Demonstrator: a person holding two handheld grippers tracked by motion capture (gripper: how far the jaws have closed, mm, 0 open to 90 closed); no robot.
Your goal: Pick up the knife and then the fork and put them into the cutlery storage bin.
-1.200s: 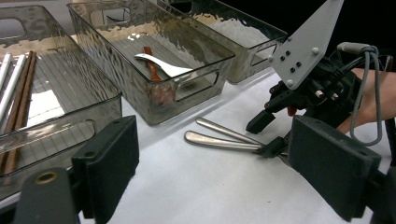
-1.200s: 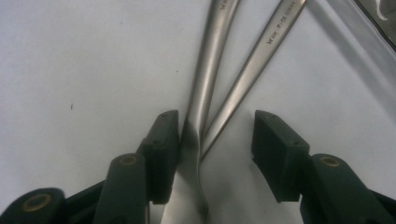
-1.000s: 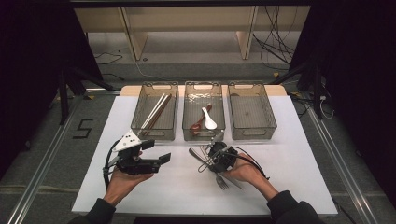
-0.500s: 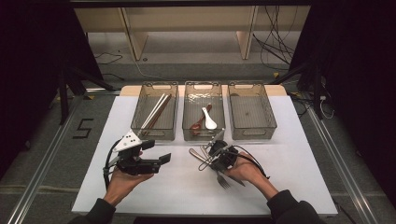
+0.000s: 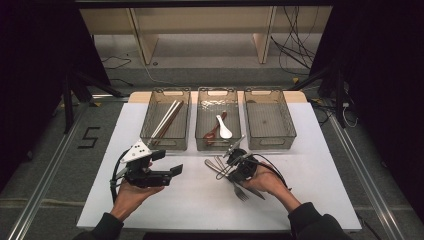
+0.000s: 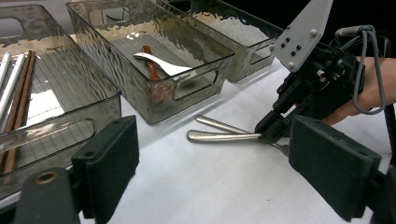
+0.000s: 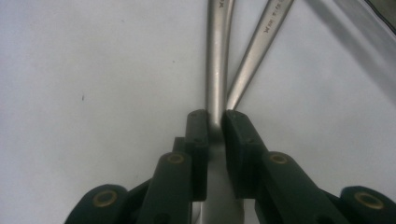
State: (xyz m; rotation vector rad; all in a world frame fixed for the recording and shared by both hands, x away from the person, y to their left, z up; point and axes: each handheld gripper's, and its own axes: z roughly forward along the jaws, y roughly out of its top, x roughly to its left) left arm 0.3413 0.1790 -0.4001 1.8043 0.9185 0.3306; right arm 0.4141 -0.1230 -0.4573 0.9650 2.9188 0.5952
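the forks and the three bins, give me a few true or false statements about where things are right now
1. The right gripper is closed on the handle of a metal fork. True.
2. The left gripper holds a spoon. False: its jaws stand open with nothing between them.
3. The white spoon lies in the middle bin. True.
4. The right bin holds the chopsticks. False: they lie in the left bin; the right one has nothing in it.
5. A second fork lies on the table beside the gripped one. True.
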